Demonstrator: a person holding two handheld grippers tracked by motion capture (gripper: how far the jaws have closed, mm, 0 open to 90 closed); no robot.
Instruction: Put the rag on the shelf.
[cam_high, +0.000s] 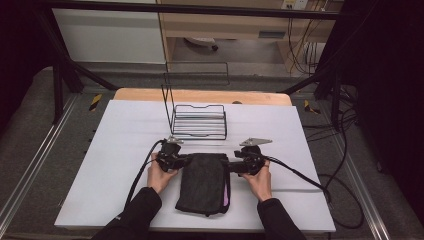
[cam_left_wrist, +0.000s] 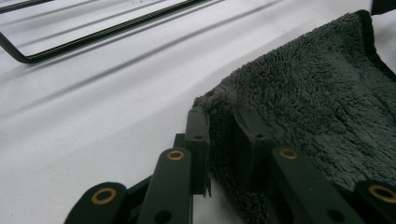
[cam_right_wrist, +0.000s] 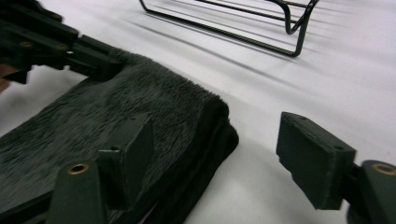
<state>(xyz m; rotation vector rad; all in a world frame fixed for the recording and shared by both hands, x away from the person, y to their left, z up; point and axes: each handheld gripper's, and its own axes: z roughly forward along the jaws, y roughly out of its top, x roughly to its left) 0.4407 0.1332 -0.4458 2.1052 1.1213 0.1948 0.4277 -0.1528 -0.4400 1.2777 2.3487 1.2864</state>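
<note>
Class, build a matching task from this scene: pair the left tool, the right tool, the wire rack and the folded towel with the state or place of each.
1 left tool
2 right tool
3 wire rack
4 folded towel

a lies between the two hands
b jaws apart, towel corner between them, one jaw clear of it
c stands beyond the towel
d jaws pinching the towel's edge

Pairs: 1-d, 2-b, 3-c, 4-a
</note>
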